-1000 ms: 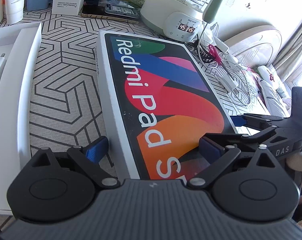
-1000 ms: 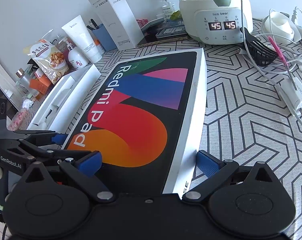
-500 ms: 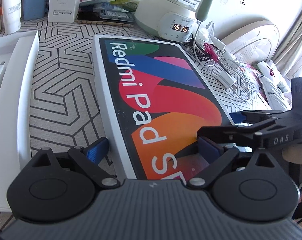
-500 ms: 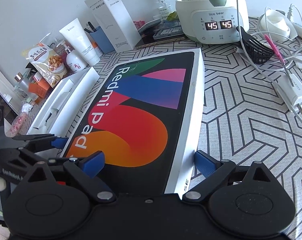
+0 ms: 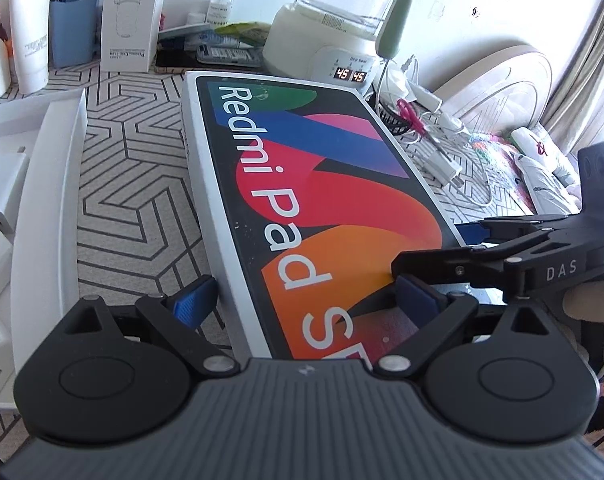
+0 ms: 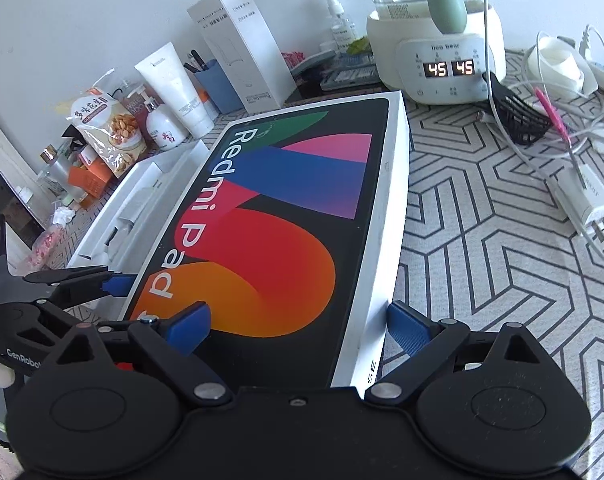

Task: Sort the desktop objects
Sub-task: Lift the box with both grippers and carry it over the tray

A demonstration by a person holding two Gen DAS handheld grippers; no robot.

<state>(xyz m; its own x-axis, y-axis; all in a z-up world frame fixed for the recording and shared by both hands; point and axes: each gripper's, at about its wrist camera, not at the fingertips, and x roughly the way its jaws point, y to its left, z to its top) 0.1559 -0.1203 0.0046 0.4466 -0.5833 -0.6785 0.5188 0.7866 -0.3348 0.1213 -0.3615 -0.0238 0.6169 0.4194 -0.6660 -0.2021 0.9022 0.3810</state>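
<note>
A flat Redmi Pad box with a colourful lid is tilted up at its near end; it also shows in the right wrist view. My left gripper clamps the box's near left corner, one pad under it and one on the lid. My right gripper clamps the near right corner the same way. Each gripper shows in the other's view, the right one and the left one.
An open white box tray lies left of the box. A white warmer reading 45, a tall white carton, tubes, bottles and a snack bag line the back. A charger with cables lies at the right.
Both grippers have lifted the near end of the box, and it tilts up more than before. The grip on both corners has stayed the same.
</note>
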